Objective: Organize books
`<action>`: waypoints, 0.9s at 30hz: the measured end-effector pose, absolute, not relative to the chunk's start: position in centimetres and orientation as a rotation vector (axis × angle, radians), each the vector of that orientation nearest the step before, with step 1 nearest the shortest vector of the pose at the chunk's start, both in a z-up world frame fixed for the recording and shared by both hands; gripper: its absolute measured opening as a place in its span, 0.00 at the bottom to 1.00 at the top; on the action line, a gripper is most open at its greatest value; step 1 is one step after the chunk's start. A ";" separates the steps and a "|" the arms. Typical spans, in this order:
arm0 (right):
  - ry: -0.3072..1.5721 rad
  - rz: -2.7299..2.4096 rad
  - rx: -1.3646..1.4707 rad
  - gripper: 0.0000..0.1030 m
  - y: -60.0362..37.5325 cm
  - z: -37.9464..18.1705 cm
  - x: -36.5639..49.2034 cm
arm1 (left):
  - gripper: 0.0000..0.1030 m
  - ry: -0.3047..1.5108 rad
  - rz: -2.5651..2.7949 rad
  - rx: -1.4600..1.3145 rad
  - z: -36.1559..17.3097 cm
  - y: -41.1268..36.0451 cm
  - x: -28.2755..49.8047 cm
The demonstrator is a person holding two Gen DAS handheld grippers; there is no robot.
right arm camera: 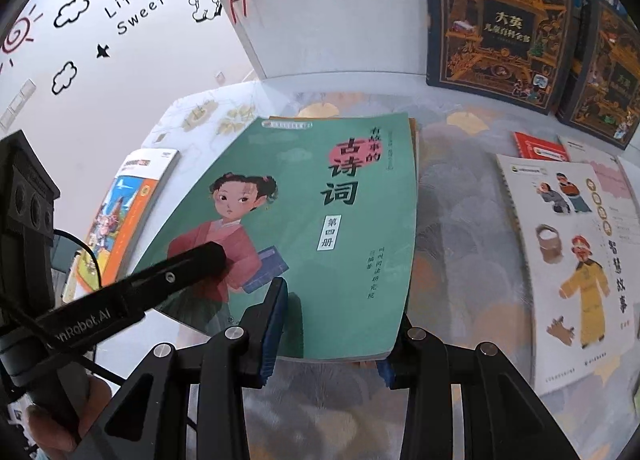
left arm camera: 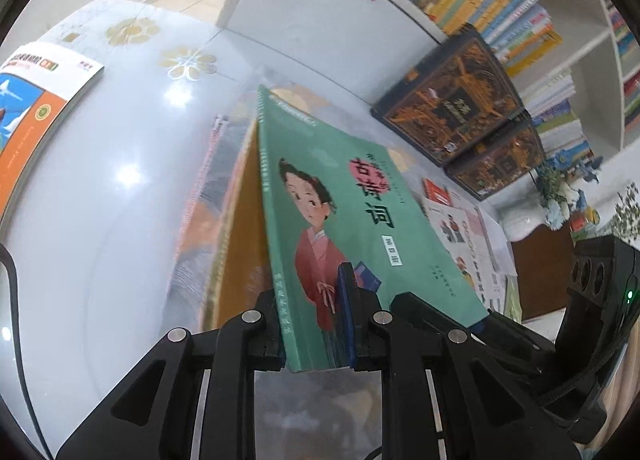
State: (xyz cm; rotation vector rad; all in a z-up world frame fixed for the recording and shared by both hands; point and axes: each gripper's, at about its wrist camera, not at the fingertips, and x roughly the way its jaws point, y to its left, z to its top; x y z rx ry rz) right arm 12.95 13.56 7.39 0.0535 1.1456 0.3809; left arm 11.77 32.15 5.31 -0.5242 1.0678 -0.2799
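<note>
While both grippers carry the green book (right arm camera: 320,227) between them just above the surface (right arm camera: 460,187), the hold looks thin to me. The left gripper (left arm camera: 316,324) has its jaws drawn narrow on the near spine-side corner, one blue pad on the cover and the other finger under it. The right gripper (right arm camera: 332,340) pinches the near edge further along, its jaws a little wider, one on top and one beneath.

What worries me is the sag. There seem to be more books under the green one, and in the left wrist view an orange cover (left arm camera: 240,219) and striped pages hang away below it. If only the top volume is truly clamped, the lower ones could slide out and drop. The two hands tilting differently could also twist the cover.

The left wrist view shows that gaping underside, which the right wrist view hides almost completely. The right wrist view instead shows the whole front cover flat on, the white picture book (right arm camera: 572,260) lying to the side, and a hand (right arm camera: 68,420) on the left gripper's handle.
</note>
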 end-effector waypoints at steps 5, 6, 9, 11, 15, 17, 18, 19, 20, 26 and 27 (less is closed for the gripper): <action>1.158 0.360 0.025 0.36 14.3 6.0 12.8 | 0.18 1.087 -0.208 -0.539 4.3 34.0 11.9; 1.165 0.356 0.015 0.36 14.5 5.5 12.7 | 0.19 1.087 -0.199 -0.545 4.1 34.4 11.8; 1.175 0.352 0.020 0.39 14.5 4.6 12.6 | 0.20 1.078 -0.178 -0.561 4.1 35.3 11.5; 1.170 0.365 0.026 0.40 14.6 4.7 12.6 | 0.21 1.069 -0.164 -0.558 4.2 35.6 11.3; 1.167 0.360 0.049 0.40 14.6 4.7 12.6 | 0.22 1.078 -0.145 -0.517 4.4 35.2 11.1; 1.163 0.349 0.059 0.40 14.5 4.8 12.4 | 0.22 1.085 -0.126 -0.490 4.2 34.6 11.2; 1.164 0.340 0.065 0.40 14.4 4.8 12.3 | 0.23 1.088 -0.113 -0.475 4.1 34.4 11.4; 1.167 0.336 0.071 0.40 14.2 4.8 12.2 | 0.23 1.091 -0.101 -0.456 4.0 34.0 11.7; 1.168 0.334 0.076 0.40 14.1 4.8 12.0 | 0.23 1.099 -0.099 -0.443 3.7 33.7 12.1; 1.157 0.345 0.063 0.40 13.7 5.1 11.8 | 0.25 1.107 -0.099 -0.376 3.7 32.4 13.1; 1.151 0.346 0.056 0.40 13.8 5.1 11.9 | 0.25 1.107 -0.098 -0.372 3.7 32.4 13.1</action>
